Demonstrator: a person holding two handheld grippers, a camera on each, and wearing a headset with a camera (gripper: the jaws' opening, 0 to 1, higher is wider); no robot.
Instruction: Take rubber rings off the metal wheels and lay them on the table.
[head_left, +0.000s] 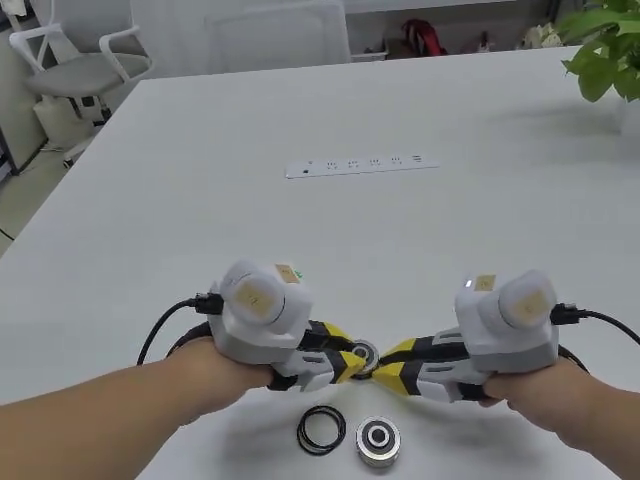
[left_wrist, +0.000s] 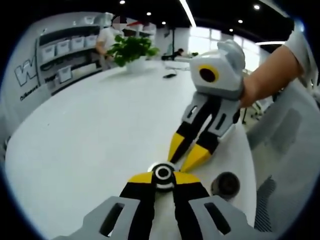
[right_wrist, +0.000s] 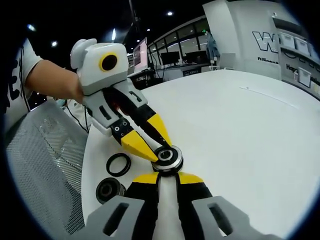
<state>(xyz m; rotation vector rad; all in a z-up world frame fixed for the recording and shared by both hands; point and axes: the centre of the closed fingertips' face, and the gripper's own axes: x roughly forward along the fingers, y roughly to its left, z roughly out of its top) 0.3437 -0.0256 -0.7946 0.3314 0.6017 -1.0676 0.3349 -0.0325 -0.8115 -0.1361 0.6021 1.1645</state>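
head view: left gripper (head_left: 345, 365) and right gripper (head_left: 392, 358) met tip to tip at small silver metal wheel (head_left: 362, 353) over white table (head_left: 300, 220). loose black rubber rings (head_left: 321, 430) and second silver metal wheel (head_left: 378, 440) lay side by side nearby.

left gripper view: left gripper (left_wrist: 163, 177) clenched on wheel. right gripper (left_wrist: 186, 156) tips nearly together at its rim; could not tell if grasping.

right gripper view: wheel (right_wrist: 167, 158) sat just beyond own yellow tips, pinched by left gripper.

The head view looks down over the white table (head_left: 400, 220); both gripper views sit low and close — facing each other across one shared metal wheel (left_wrist: 163, 173).
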